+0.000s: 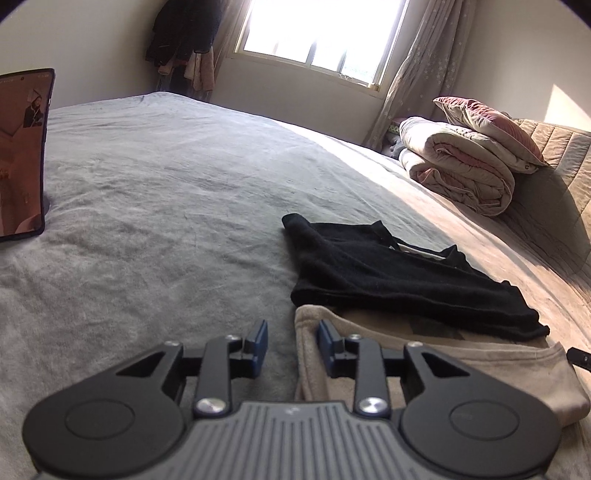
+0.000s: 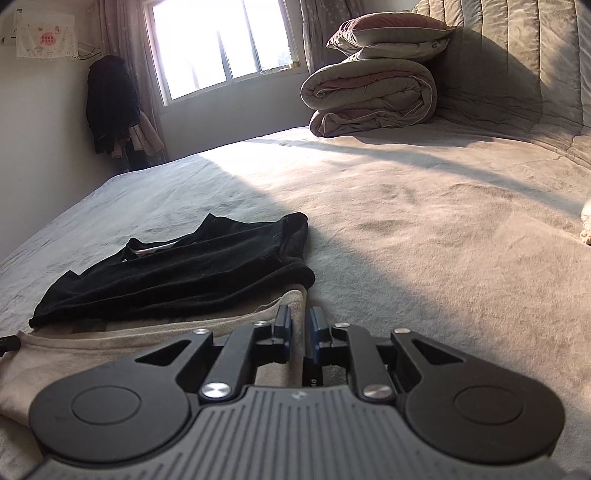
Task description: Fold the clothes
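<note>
A beige fleece garment (image 1: 424, 365) lies flat on the grey bed cover (image 1: 147, 221) just ahead of both grippers. A folded black garment (image 1: 388, 280) rests across its far part. My left gripper (image 1: 293, 341) is open and low. It straddles the beige garment's left edge, its right finger over the cloth and its left finger over the bed. In the right wrist view the beige garment (image 2: 147, 339) and black garment (image 2: 192, 273) lie to the left. My right gripper (image 2: 300, 325) is closed to a narrow gap on the beige garment's right corner.
A phone (image 1: 22, 155) stands upright on the bed at the far left. A rolled quilt (image 2: 369, 96) with a pillow (image 2: 388, 33) on top sits by the padded headboard (image 2: 517, 74). Dark coats (image 2: 110, 107) hang in the corner beside the window (image 2: 221, 44).
</note>
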